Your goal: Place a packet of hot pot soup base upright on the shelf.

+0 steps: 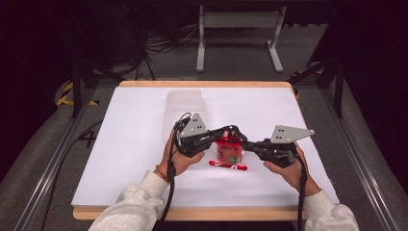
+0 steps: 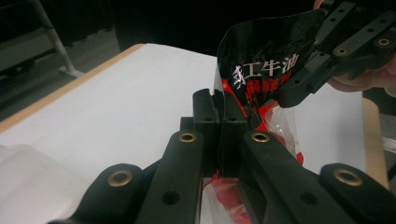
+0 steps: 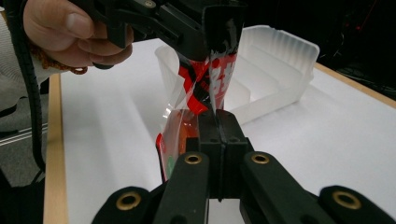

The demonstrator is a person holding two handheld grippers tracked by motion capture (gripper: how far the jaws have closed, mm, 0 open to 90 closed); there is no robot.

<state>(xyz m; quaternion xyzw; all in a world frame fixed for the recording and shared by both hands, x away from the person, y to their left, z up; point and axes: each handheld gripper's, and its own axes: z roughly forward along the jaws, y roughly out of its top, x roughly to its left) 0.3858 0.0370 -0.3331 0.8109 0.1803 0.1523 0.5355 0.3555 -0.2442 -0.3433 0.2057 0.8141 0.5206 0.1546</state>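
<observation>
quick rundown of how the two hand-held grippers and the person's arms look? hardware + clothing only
Both the left hand-held gripper and the right hand-held gripper are matte black linkages with brass-coloured rivets, each topped by a grey three-cornered plate drilled with small holes. A black cable trails from each along the forearm. Sleeves are light grey-white knit; a beaded bracelet sits on the left wrist.

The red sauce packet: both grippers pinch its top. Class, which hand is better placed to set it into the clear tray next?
Probably left. The left gripper is nearer the clear tray; the right gripper grips the red sauce packet from the far side.
</observation>
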